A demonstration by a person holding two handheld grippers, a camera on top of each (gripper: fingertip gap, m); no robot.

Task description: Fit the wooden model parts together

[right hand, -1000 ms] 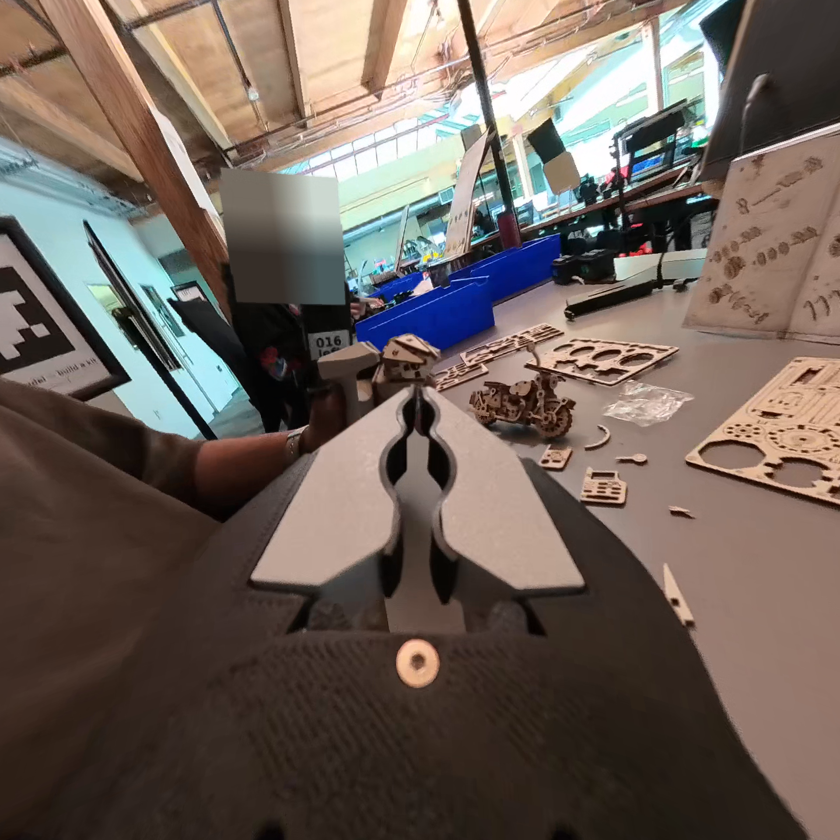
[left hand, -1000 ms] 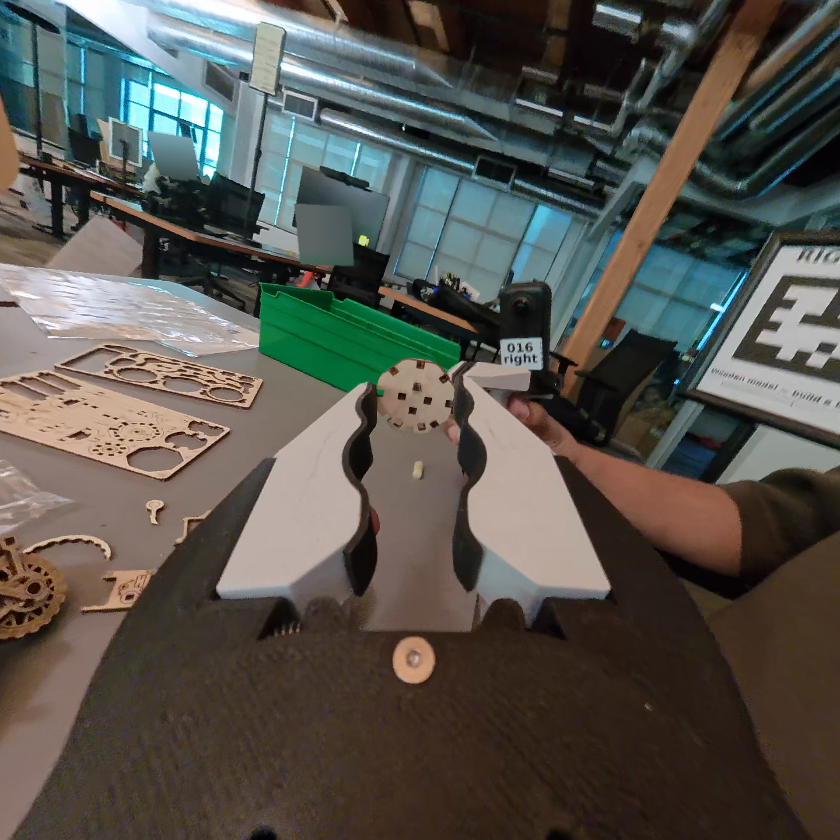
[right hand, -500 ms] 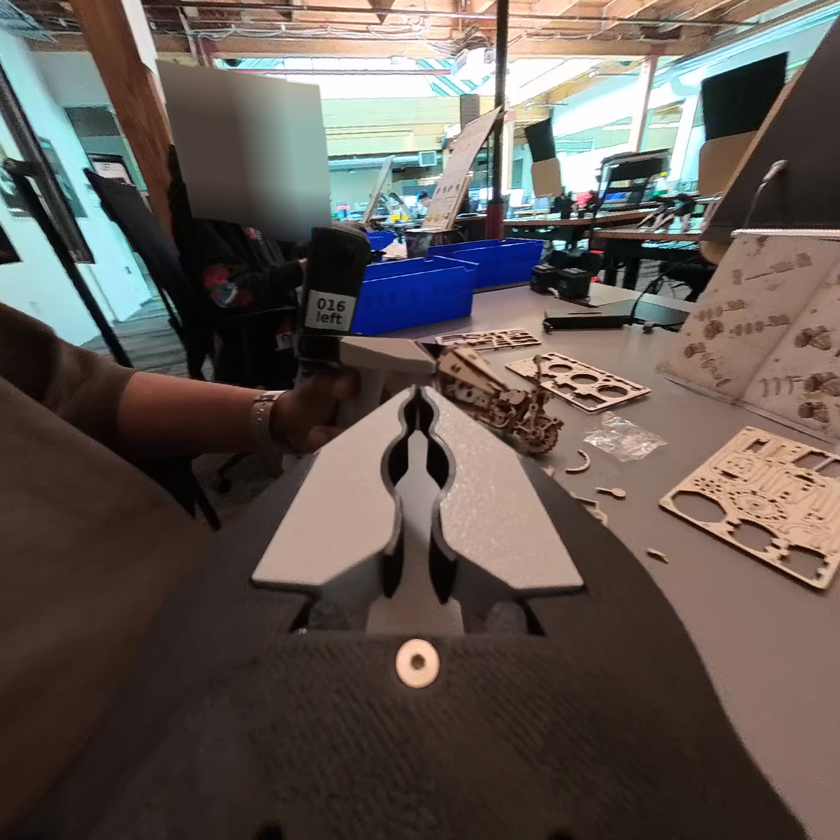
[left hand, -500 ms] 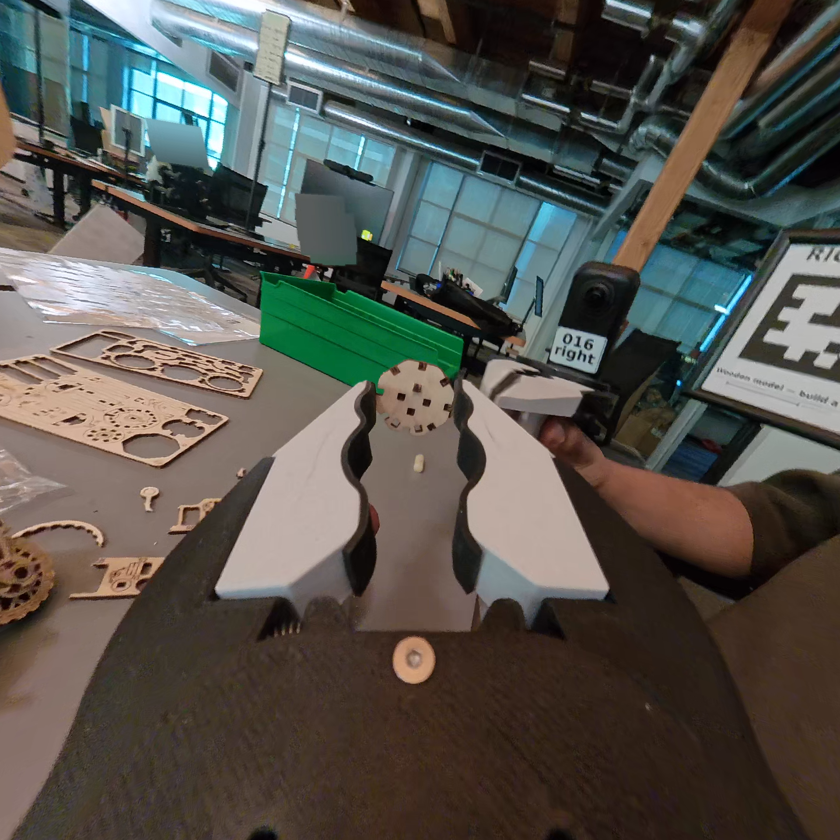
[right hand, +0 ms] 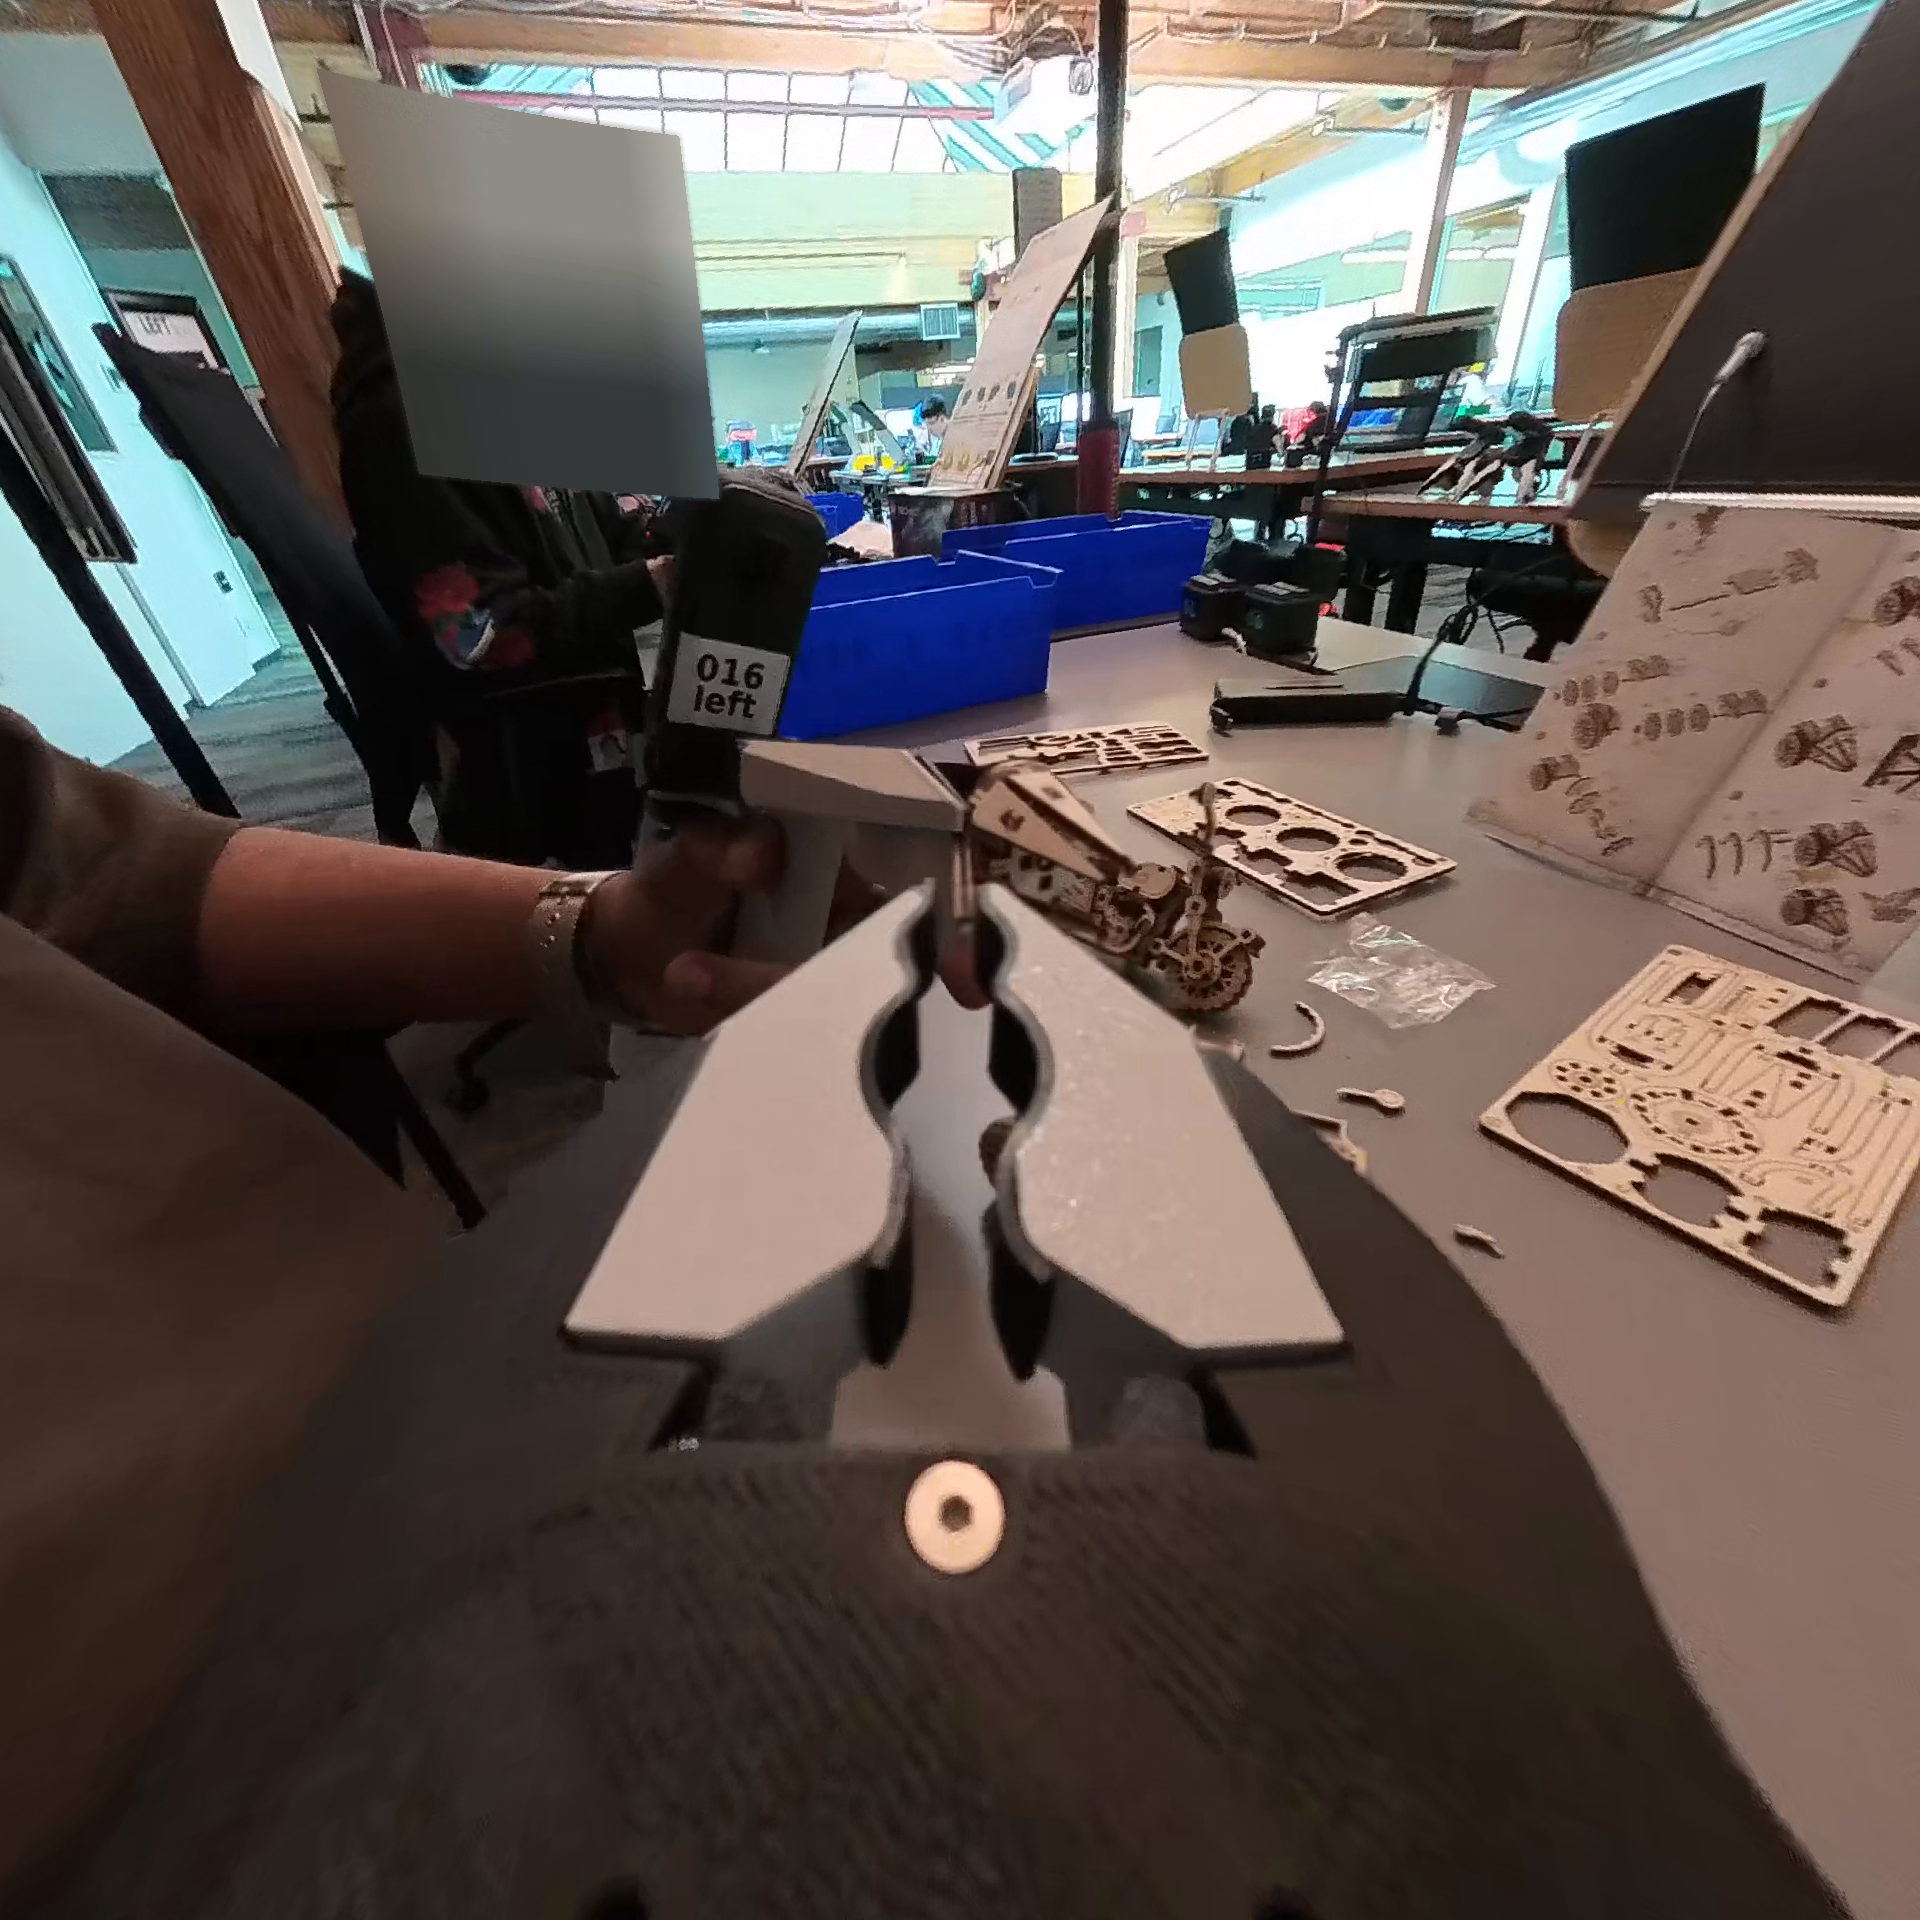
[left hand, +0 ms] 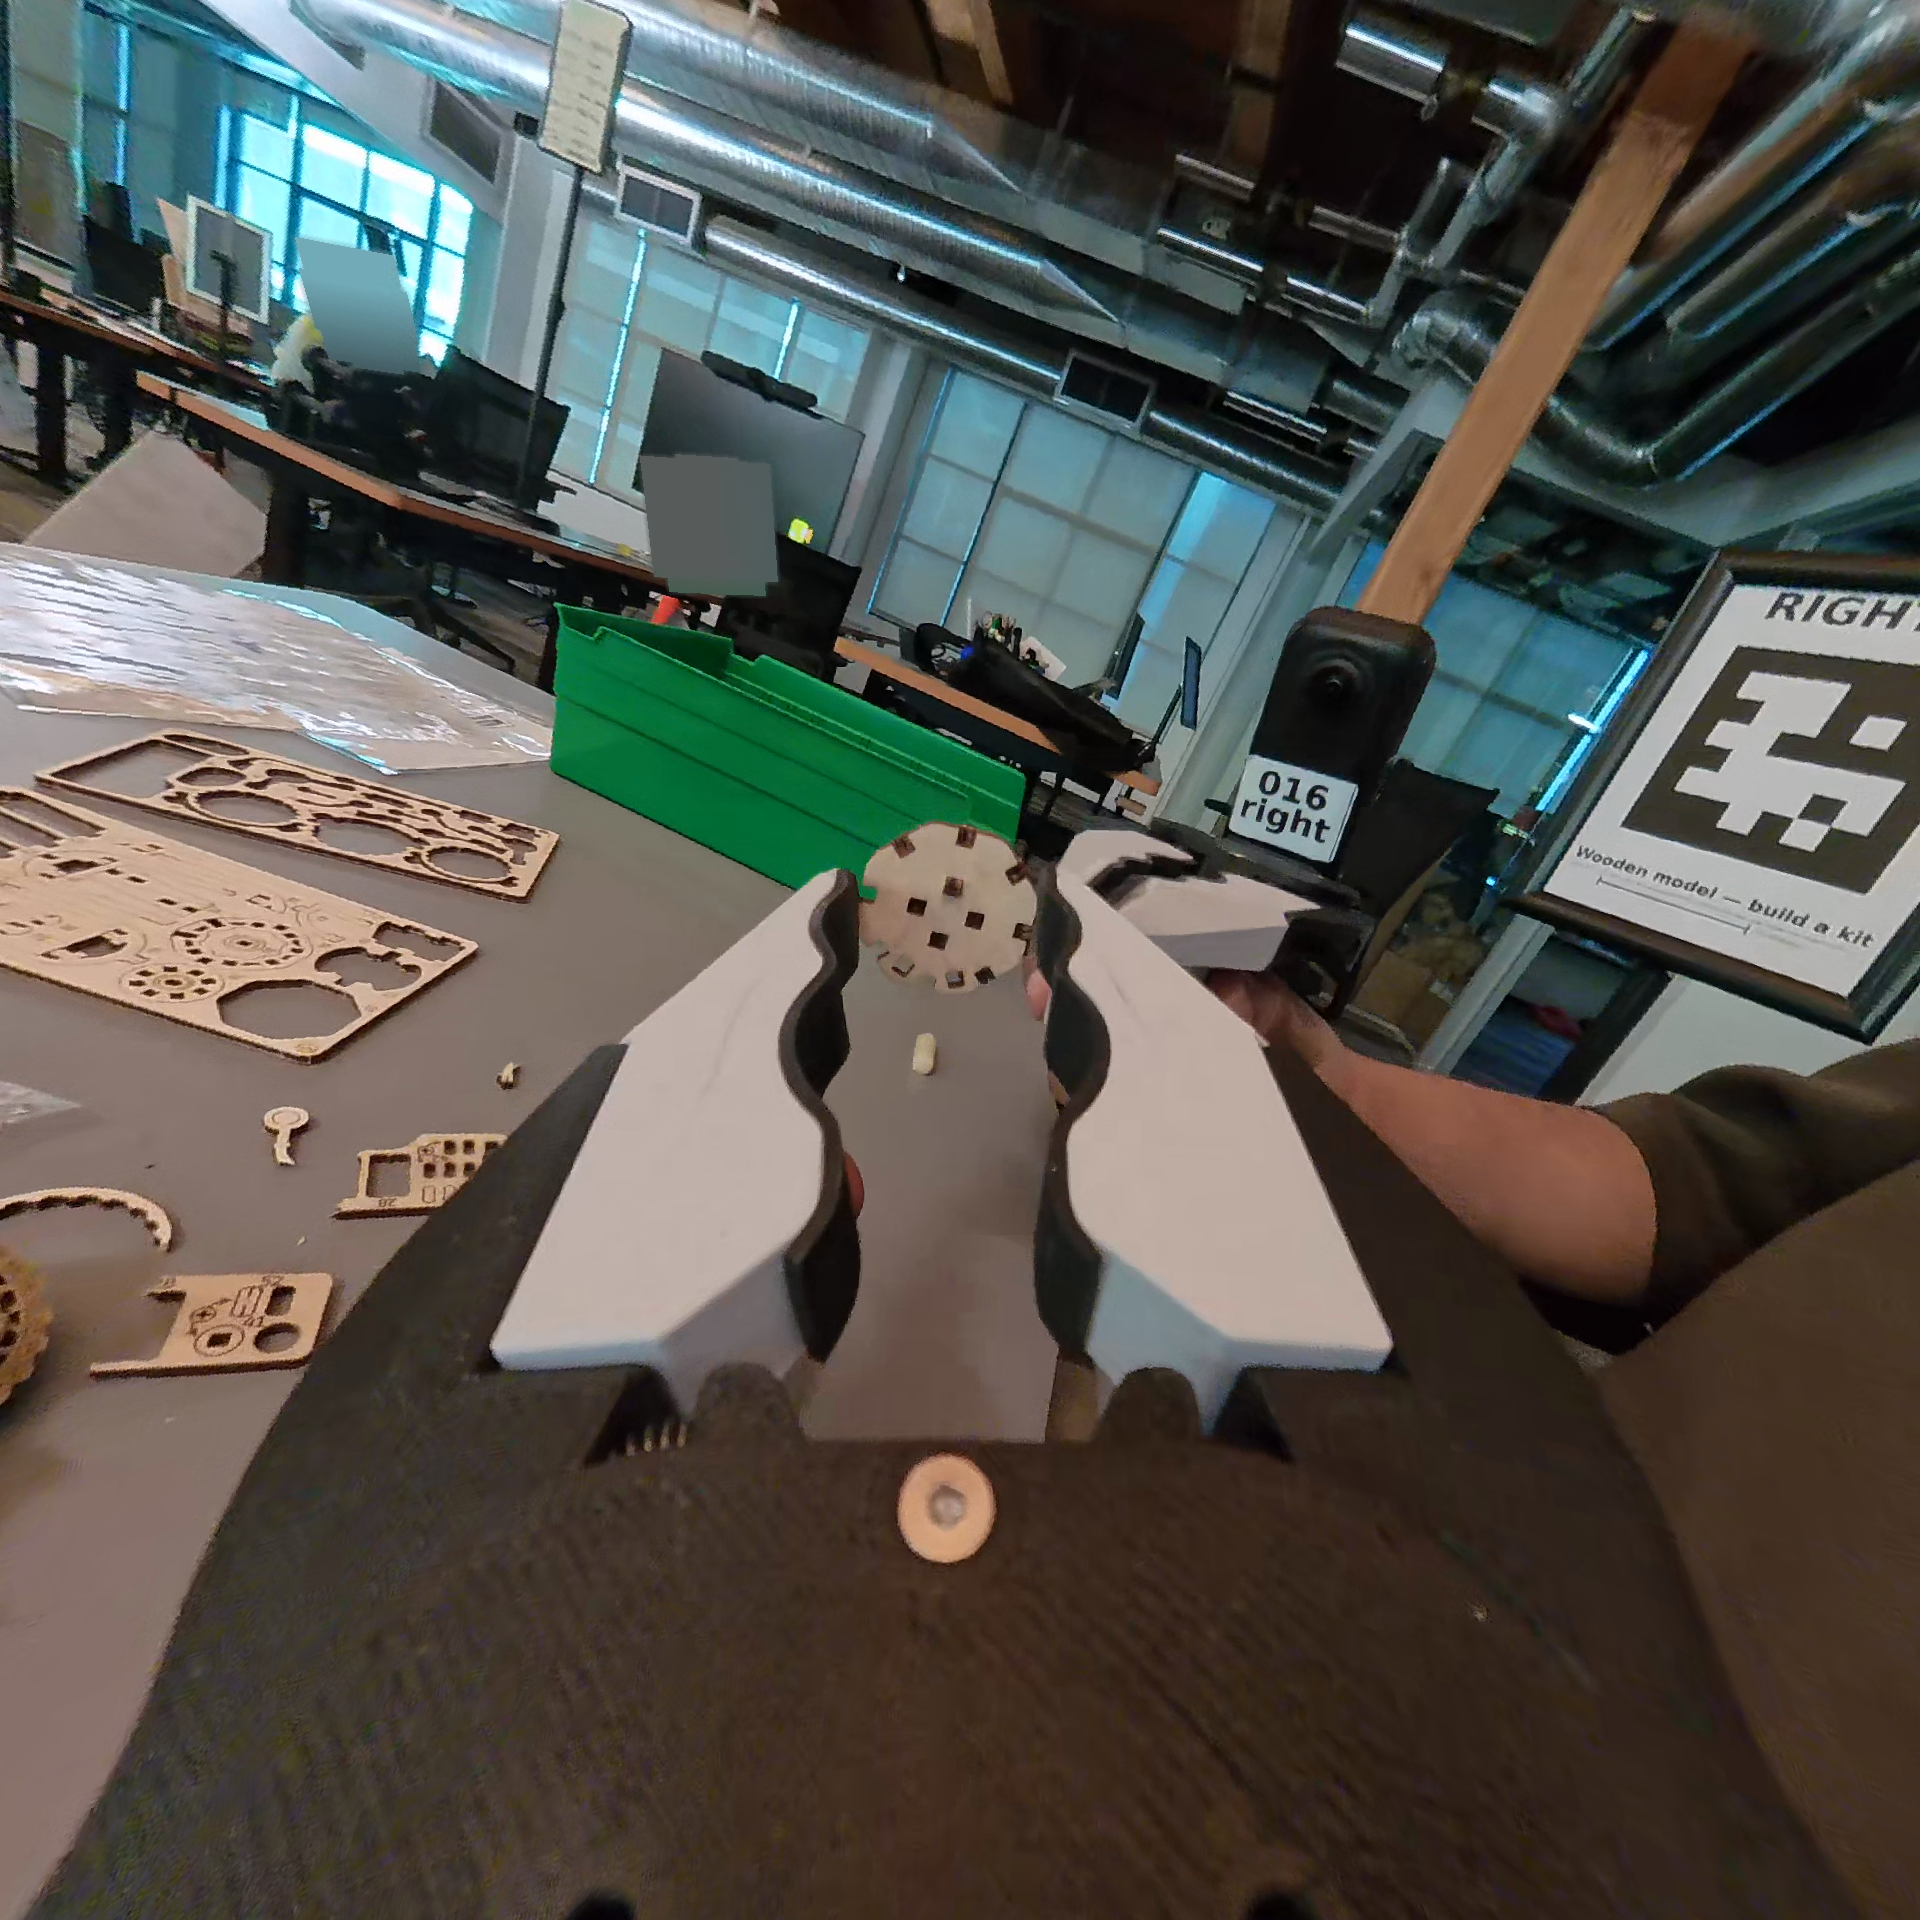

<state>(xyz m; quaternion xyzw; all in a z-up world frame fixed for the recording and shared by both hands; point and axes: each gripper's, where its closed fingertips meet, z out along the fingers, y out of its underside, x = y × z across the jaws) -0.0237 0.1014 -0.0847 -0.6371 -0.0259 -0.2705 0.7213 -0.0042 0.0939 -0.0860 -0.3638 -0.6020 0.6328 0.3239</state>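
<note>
My left gripper (left hand: 943,914) clamped wooden disc (left hand: 948,906), frame centre. My right gripper (right hand: 958,914) pinched thin part edge-on. Risk: misalignment, tab snapping.

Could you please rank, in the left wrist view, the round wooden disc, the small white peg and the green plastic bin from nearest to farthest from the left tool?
1. Round slotted wooden disc, between the left tool's tips.
2. Small white peg, on the table below.
3. Green plastic bin, behind, left.
</note>
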